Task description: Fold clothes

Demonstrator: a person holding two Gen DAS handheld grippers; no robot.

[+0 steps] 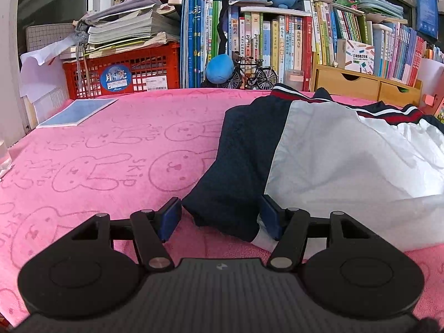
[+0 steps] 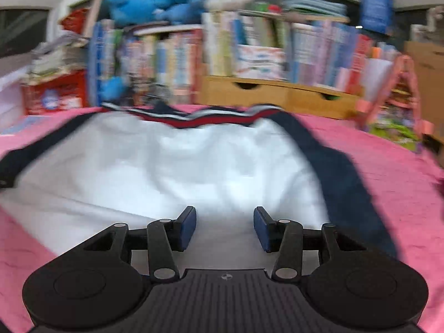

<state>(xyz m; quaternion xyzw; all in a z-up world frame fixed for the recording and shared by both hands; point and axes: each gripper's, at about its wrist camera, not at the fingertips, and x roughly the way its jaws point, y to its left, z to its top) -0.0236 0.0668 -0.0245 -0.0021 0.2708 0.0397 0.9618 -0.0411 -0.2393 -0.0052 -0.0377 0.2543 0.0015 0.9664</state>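
Observation:
A white shirt [image 1: 333, 161] with navy sleeves and a red-and-white striped collar lies on a pink rabbit-print towel [image 1: 97, 166]. In the left wrist view, the cuff end of its navy sleeve [image 1: 236, 172] lies between the jaws of my left gripper [image 1: 219, 219]. The jaws stand apart, with a strip of pink showing between the left pad and the cloth. In the blurred right wrist view, my right gripper [image 2: 224, 227] is open low over the shirt's [image 2: 166, 161] white body near its front hem. Nothing is pinched between its pads.
Behind the towel stand a red crate [image 1: 122, 69] under stacked papers, rows of books, a toy bicycle [image 1: 254, 73] and a wooden drawer box [image 1: 360, 82]. A blue notebook [image 1: 77, 111] lies at the far left. A pink stand [image 2: 388, 97] is at the right edge.

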